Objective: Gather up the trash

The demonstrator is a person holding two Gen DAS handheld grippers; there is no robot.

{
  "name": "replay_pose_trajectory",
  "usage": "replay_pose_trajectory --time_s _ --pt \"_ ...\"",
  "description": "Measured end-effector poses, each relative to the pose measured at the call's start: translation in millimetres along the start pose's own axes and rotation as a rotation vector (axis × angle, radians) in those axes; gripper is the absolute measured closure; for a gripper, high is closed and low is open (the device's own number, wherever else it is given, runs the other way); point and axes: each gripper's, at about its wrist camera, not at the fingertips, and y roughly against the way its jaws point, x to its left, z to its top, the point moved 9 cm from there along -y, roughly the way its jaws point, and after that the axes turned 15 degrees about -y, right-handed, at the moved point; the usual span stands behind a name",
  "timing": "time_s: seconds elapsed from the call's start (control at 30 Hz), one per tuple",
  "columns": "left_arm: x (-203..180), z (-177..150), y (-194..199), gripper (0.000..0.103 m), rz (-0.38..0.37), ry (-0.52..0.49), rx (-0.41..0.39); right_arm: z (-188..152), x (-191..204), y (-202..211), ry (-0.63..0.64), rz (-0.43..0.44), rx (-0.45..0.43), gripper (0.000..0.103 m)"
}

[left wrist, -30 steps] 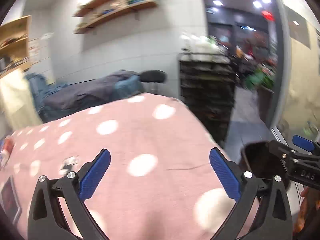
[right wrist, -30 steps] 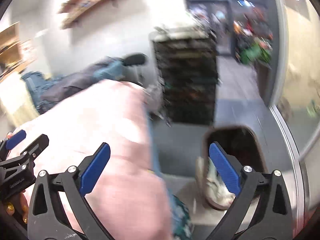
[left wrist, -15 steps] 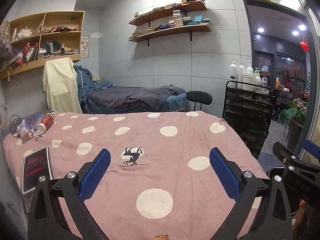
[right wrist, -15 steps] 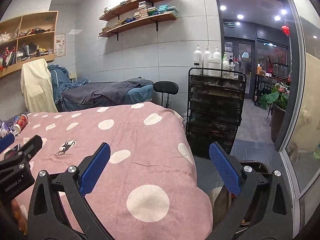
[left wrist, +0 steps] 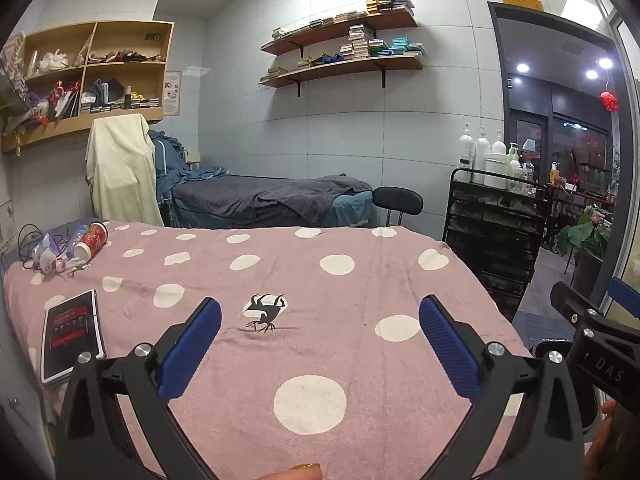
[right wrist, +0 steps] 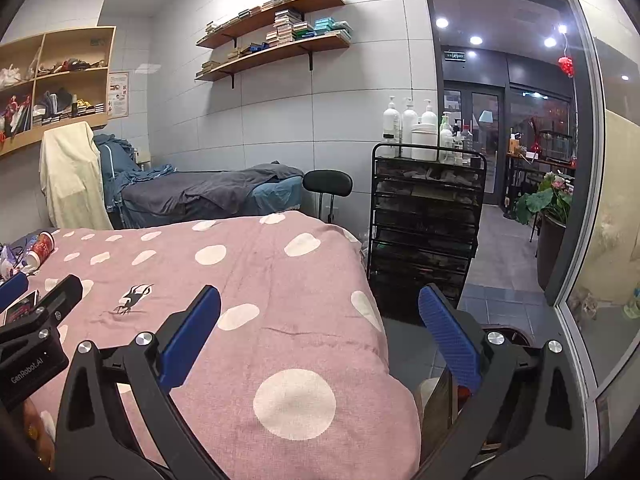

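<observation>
A pile of trash lies at the far left of the pink dotted bed [left wrist: 320,360]: a red paper cup [left wrist: 91,241] on its side, a clear plastic bottle [left wrist: 74,240] and crumpled wrappers [left wrist: 50,258]. The cup also shows in the right wrist view [right wrist: 39,249]. A dark trash bin [right wrist: 500,340] stands on the floor at the bed's right, partly hidden by my right gripper. My left gripper [left wrist: 320,344] is open and empty above the bed's near part. My right gripper [right wrist: 320,336] is open and empty over the bed's right edge.
A tablet [left wrist: 71,334] lies near the bed's left edge. A black trolley [right wrist: 424,232] with bottles stands right of the bed, a black stool [right wrist: 328,184] behind it. A second bed [left wrist: 272,200] with grey covers is at the back. A glass door [right wrist: 592,200] is at right.
Both grippers have swung up and left from the bin and floor toward the bed, then steadied. The trash pile and tablet have come into view. Both grippers stayed open.
</observation>
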Motion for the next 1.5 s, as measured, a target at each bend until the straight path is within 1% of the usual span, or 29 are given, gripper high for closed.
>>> replay_pose_trajectory --time_s 0.2,0.77,1.5 --pt "-0.9 -3.2 0.3 0.005 -0.004 0.003 0.005 -0.2 -1.8 0.5 -0.002 -0.003 -0.001 0.005" --pt "-2.6 0.2 1.8 0.005 -0.012 0.010 -0.002 4.3 -5.1 3.6 0.007 -0.003 -0.015 0.005" --pt "-4.6 2.1 -0.6 0.005 -0.017 0.010 -0.003 -0.5 -6.0 -0.8 0.009 -0.014 -0.006 0.005"
